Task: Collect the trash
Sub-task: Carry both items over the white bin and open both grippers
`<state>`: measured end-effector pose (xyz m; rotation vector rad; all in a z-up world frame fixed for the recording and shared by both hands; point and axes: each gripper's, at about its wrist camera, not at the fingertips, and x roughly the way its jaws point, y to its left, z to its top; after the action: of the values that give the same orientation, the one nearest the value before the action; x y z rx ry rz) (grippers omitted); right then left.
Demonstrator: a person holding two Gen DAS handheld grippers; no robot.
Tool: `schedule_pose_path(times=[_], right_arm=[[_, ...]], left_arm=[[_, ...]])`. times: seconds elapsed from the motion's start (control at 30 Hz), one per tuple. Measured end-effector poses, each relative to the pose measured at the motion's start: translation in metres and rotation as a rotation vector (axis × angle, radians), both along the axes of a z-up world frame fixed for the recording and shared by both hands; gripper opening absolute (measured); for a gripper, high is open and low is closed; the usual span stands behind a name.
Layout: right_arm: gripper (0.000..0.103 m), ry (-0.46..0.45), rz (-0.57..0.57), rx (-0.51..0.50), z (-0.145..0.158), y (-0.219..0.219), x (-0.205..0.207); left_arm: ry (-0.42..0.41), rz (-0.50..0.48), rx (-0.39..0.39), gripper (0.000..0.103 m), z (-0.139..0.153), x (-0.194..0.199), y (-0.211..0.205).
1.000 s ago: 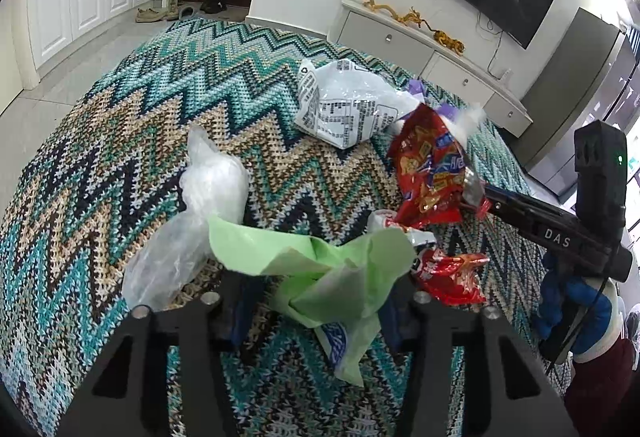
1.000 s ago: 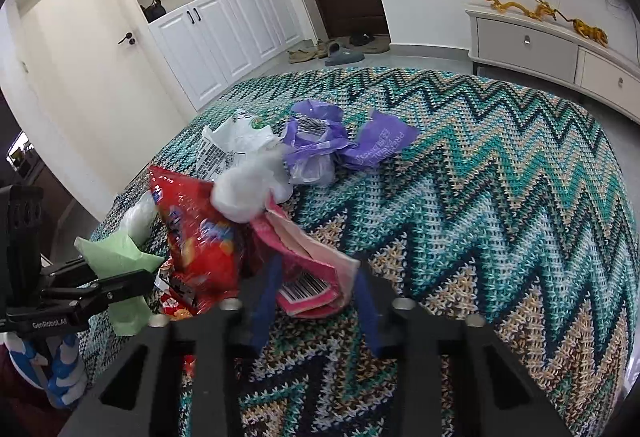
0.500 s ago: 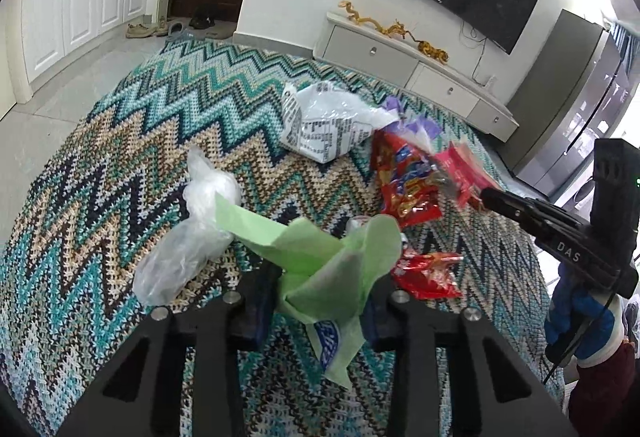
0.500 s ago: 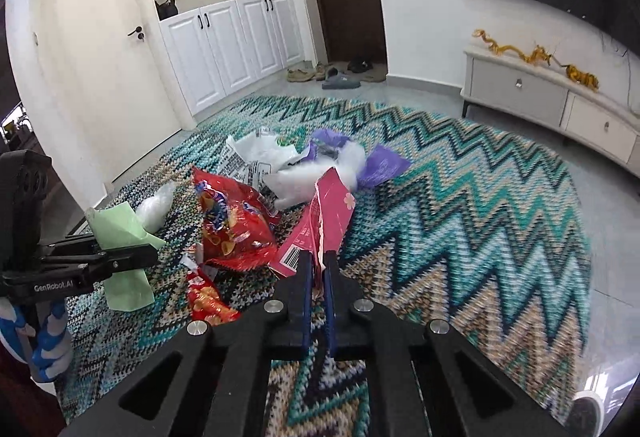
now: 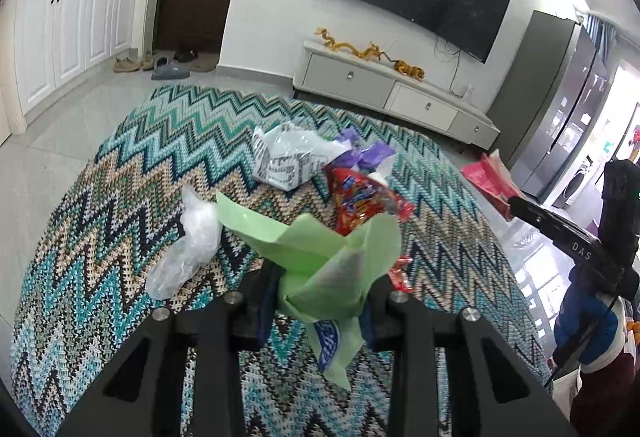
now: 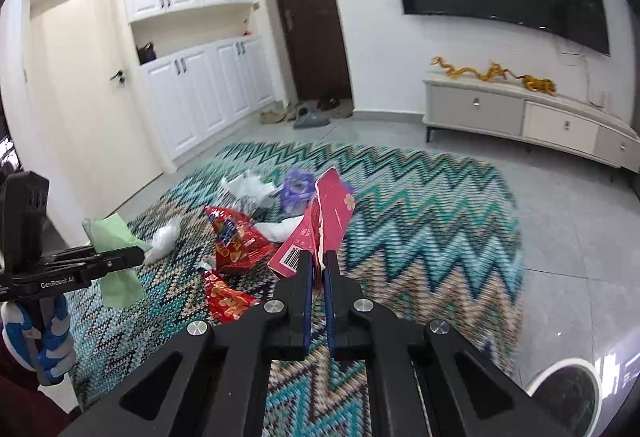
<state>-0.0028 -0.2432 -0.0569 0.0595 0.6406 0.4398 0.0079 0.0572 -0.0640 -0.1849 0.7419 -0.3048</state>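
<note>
My left gripper [image 5: 320, 273] is shut on a crumpled green paper wrapper [image 5: 320, 257] and holds it above the rug; it also shows in the right wrist view [image 6: 114, 237]. My right gripper [image 6: 316, 269] is shut on a flat pink carton with a barcode [image 6: 320, 221], lifted off the rug; the carton also shows at the right of the left wrist view [image 5: 490, 183]. On the rug lie a red snack bag [image 5: 360, 201], a smaller red wrapper [image 6: 226, 297], a clear plastic bag [image 5: 188, 245], a white printed bag [image 5: 288, 157] and purple wrappers [image 5: 368, 153].
A zigzag rug [image 5: 120, 197] covers the grey tile floor. A low TV cabinet [image 5: 392, 97] stands under a wall TV. White cupboards [image 6: 200, 101], a dark door and shoes are at the back. A round white bin rim [image 6: 564, 393] is at lower right.
Both grippers have risen away from the rug with their loads. The right gripper closed fully on the pink carton and lifted it clear of the trash pile.
</note>
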Motion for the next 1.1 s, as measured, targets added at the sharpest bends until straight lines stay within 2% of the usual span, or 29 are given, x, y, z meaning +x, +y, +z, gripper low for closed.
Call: schedule_pose_path(times=[0.17, 0.3, 0.47, 0.6, 0.87, 1.0, 1.1], right_arm=[[0.006, -0.036, -0.114, 0.036, 0.011, -0.042, -0.018], [0.006, -0.061, -0.213, 0.063, 0.017, -0.080, -0.033], [0.006, -0.071, -0.358, 0.073, 0.019, -0.134, -0.055], [0.006, -0.052, -0.475, 0.063, 0.012, -0.175, -0.070], [0.006, 0.073, -0.706, 0.085, -0.032, -0.255, -0.087], [0.006, 0.144, -0.785, 0.095, -0.061, -0.285, -0.087], [0.006, 0.186, -0.831, 0.100, -0.079, -0.305, -0.085]], left_arm=[[-0.034, -0.047, 0.005, 0.032, 0.016, -0.002, -0.016], [-0.052, -0.125, 0.006, 0.032, 0.026, 0.002, -0.046], [-0.072, -0.258, 0.011, 0.032, 0.037, 0.014, -0.103], [-0.087, -0.395, 0.030, 0.032, 0.041, 0.024, -0.170], [-0.035, -0.630, 0.064, 0.032, 0.023, 0.038, -0.313], [0.014, -0.684, 0.086, 0.032, 0.007, 0.048, -0.375], [0.086, -0.707, 0.081, 0.032, -0.006, 0.059, -0.415]])
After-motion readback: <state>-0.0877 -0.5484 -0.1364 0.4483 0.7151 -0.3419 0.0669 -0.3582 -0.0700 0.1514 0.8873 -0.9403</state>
